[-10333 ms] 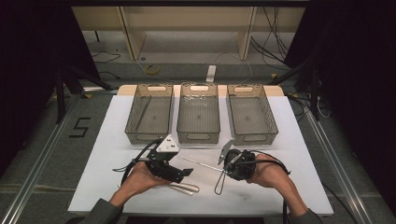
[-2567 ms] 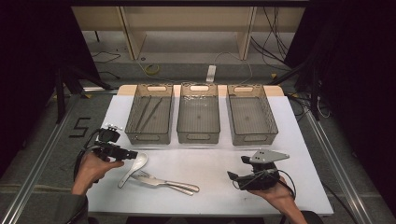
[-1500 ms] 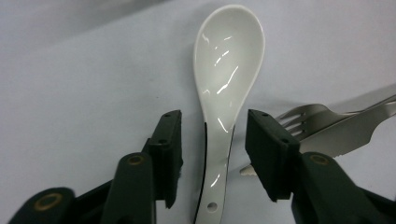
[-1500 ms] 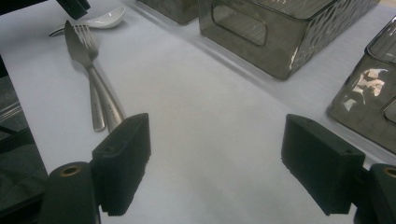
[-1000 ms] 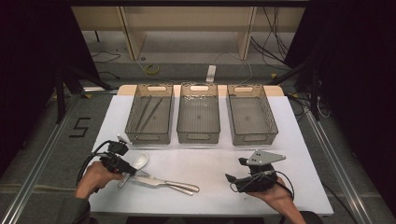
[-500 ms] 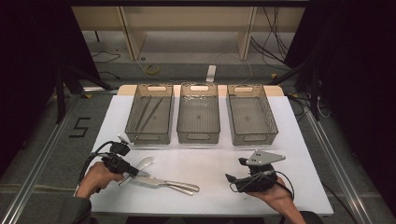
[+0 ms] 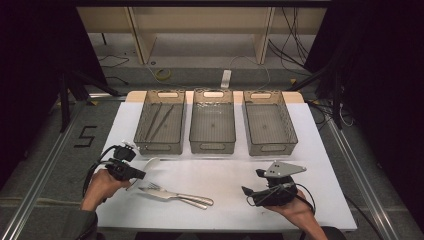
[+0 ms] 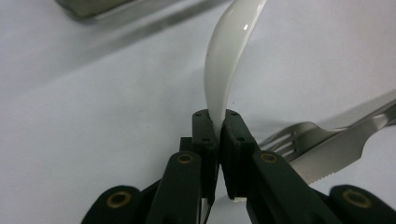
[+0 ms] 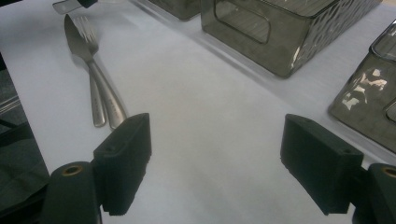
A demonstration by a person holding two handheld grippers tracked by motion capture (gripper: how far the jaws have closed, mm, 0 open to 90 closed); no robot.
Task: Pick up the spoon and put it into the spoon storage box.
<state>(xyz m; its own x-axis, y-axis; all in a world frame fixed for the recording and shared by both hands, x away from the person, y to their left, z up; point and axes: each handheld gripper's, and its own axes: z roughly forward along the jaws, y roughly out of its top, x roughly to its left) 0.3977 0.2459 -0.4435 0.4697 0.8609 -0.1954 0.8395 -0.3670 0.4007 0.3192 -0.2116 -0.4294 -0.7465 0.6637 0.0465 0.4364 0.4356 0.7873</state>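
left gripper (image 8: 215,135) jaws clamp the white spoon (image 8: 229,60) handle, bowl pointing toward the left bin (image 7: 161,122); right gripper (image 9: 215,163) jaws open, idle.

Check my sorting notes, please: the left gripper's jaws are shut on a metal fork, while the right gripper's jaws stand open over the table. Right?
Not quite. The left gripper is shut on the white spoon, as the left gripper view shows; the fork lies beside the knife. The right gripper does stand open.

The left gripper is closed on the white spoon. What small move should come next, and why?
Probably lift the white spoon off the table. The left gripper pinches its handle firmly, while the fork and knife lie close beside it.
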